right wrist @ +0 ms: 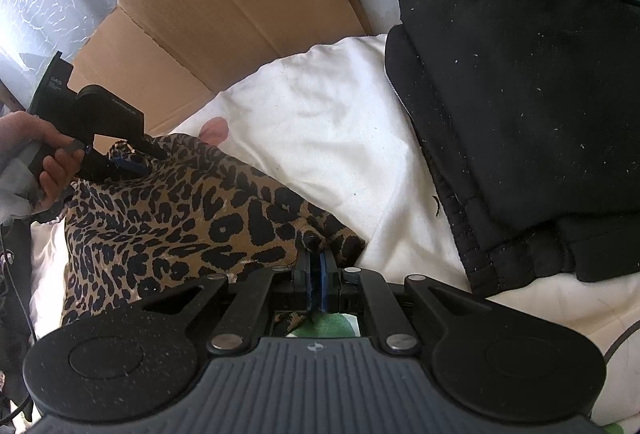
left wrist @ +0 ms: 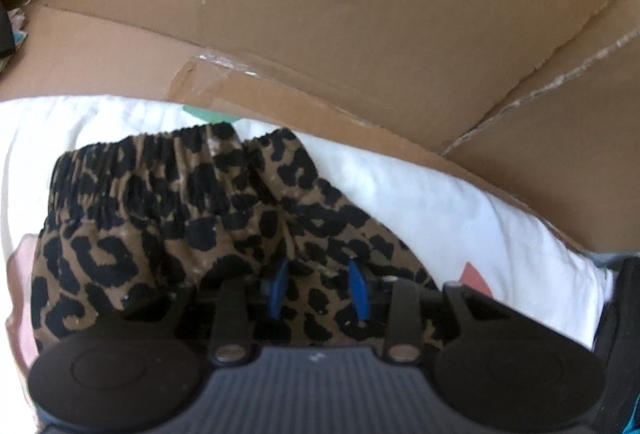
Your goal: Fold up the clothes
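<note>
My right gripper (right wrist: 316, 274) is clamped on a corner of the brown-and-black leopard-print fabric garment (right wrist: 168, 218) lying on the white bedding (right wrist: 320, 137), while farther off my left gripper (left wrist: 318, 284) hovers with jaws apart over the waistband end, so I reckon pinching there comes next, then folding.

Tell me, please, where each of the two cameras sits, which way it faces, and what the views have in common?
Left wrist: on the left gripper, aimed steeply down at the leopard-print garment on white bedding, cardboard box behind; its own blue fingers show, fabric between them.
Right wrist: on the right gripper, shut on the garment's edge, looking across to a black clothes stack; the person's hand shows.
Shared: garment, bedding, box.
</note>
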The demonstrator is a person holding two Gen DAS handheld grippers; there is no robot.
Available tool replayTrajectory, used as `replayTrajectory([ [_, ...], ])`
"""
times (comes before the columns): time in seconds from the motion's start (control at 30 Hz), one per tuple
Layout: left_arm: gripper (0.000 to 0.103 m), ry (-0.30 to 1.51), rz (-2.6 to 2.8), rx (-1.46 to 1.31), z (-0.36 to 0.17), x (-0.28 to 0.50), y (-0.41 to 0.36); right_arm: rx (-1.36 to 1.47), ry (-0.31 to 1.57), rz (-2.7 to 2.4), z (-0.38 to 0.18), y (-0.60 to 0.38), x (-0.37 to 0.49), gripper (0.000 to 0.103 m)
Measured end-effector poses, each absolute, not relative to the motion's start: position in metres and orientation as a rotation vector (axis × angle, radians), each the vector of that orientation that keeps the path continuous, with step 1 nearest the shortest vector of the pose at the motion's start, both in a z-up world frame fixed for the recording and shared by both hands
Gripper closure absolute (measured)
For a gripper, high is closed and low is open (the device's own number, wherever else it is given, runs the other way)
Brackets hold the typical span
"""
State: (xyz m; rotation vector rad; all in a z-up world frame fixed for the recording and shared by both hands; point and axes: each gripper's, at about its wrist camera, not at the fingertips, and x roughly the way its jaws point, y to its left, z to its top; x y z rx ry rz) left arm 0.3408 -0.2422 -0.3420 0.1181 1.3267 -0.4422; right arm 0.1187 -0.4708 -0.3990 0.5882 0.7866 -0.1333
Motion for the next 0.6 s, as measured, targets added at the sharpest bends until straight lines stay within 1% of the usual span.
replayTrajectory([
  [0.17, 0.072, 1.304, -0.462, 0.147, -0.343, 0.336, -0.242, 0.585, 0.787, -0.138, -0.400, -0.470, 0.119, 0.100],
  [0.3, 0.072, 1.330, -0.450, 0.145, -0.345, 0.341, -0.244, 0.577, 0.789, -0.140, -0.400, -0.468, 0.119, 0.100],
  [0.43, 0.081, 1.348, -0.432, 0.197, -0.343, 0.342, -0.252, 0.574, 0.790, -0.143, -0.399, -0.468, 0.119, 0.100],
  [0.6, 0.084, 1.306, -0.470, 0.124, -0.341, 0.335, -0.238, 0.578, 0.788, -0.151, -0.400, -0.467, 0.119, 0.100],
])
